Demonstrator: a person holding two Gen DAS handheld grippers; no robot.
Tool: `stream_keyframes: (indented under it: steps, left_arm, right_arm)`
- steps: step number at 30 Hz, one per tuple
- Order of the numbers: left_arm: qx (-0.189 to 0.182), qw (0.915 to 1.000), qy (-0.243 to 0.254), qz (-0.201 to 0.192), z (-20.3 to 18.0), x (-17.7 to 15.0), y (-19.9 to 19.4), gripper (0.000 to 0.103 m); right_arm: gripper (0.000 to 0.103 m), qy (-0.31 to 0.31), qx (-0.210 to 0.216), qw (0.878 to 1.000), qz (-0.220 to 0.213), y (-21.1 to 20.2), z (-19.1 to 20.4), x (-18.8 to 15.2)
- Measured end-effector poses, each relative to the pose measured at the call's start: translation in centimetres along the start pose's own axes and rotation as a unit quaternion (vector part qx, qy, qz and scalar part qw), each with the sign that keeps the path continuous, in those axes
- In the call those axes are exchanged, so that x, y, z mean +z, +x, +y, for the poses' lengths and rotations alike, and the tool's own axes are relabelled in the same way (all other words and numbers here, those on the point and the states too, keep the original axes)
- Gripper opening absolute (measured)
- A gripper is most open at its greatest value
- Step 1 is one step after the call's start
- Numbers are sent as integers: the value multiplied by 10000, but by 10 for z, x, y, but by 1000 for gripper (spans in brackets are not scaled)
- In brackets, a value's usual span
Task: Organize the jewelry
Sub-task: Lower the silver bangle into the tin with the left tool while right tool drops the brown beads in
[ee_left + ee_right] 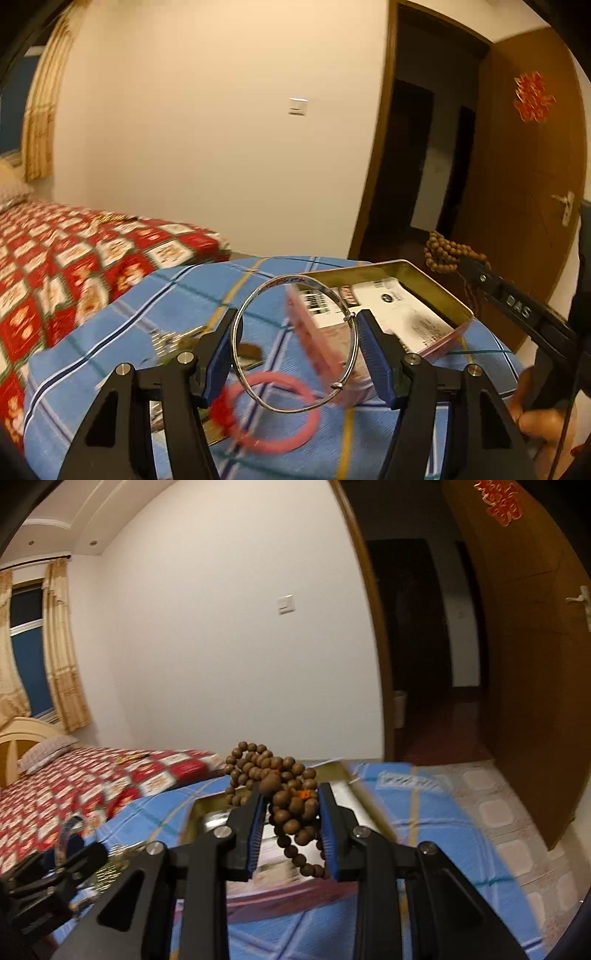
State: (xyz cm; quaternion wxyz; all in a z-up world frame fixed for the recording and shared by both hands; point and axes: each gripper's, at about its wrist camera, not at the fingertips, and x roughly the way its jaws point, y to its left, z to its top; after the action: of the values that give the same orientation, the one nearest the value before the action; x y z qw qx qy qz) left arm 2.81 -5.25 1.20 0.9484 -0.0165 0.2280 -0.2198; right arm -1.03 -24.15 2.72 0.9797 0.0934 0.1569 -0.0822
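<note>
My left gripper is shut on a thin silver bangle, held upright above the blue plaid cloth. My right gripper is shut on a bundle of brown wooden prayer beads; it also shows in the left wrist view with the beads over the far right corner of an open metal tin. The tin lies right under the beads in the right wrist view. A pink bangle with a red tassel lies on the cloth below the silver one.
Small gold-coloured jewelry pieces lie on the cloth left of the tin. A pink box leans at the tin's left side. A red patterned bed is to the left, an open wooden door to the right.
</note>
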Motion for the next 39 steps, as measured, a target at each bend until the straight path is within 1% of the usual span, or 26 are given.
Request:
stream_keyframes:
  steps: [2,4,8,11,13,16,19,20,21,22,23,24,25,26,28,30,32,34,37,39]
  left_arm:
    - [-74,9998,152,85,-16,4,14,64]
    - [-149,9994,240,180,-30,8,30,64]
    - [-117,9982,343,475,-49,8,61,64]
    - [-102,9965,378,739,-55,4,78,64]
    - [-107,9950,432,890,-57,3,86,64]
    - [-124,9948,374,942,-55,4,92,64]
    - [-92,9928,325,1149,-52,3,101,64]
    - [-97,9923,321,1188,-52,3,103,64]
    - [-87,9923,330,1190,-53,3,104,65]
    - [-75,9924,354,1173,-53,4,103,67]
    - [-78,9926,355,1156,-56,3,100,69]
    - [-66,9932,345,1112,-56,3,98,73]
    - [-44,9942,316,1024,-55,4,95,76]
    - [-29,9957,263,893,-53,4,90,76]
    - [-19,9978,168,635,-49,5,77,77]
    - [119,9987,182,455,-45,5,67,78]
    - [438,9984,254,244,-40,4,53,78]
    - [749,9970,213,45,-30,2,38,78]
    - [917,9958,-71,-7,-11,-2,21,78]
    - [1016,9946,-213,56,-2,-7,15,78]
  right_arm:
    - [31,-2,-103,9999,21,8,-10,2]
    - [31,9,-150,9998,150,19,-18,3]
    - [31,103,-72,9987,487,35,-24,0]
    - [31,-54,-77,9977,678,44,-20,-4]
    - [31,-47,-19,9967,815,48,-20,-7]
    - [31,-7,42,9953,964,51,-22,-8]
    - [32,54,84,9947,1025,54,-25,-10]
    - [35,72,114,9942,1067,56,-25,-10]
    - [35,92,126,9938,1105,57,-26,-11]
    - [36,107,112,9935,1124,59,-25,-10]
    - [46,126,111,9935,1127,59,-25,-10]
    - [61,144,101,9937,1105,58,-25,-10]
    - [67,171,79,9944,1037,56,-26,-10]
    - [73,199,64,9957,902,51,-26,-8]
    - [75,192,-64,9982,559,39,-27,-4]
    - [85,192,-338,9989,260,30,-29,-1]
    - [88,301,-639,9975,-1,22,-35,1]
    - [88,500,-808,9954,-101,19,-45,3]
    - [88,909,-893,9918,-11,22,-62,4]
    - [88,1050,-915,9902,40,23,-67,2]
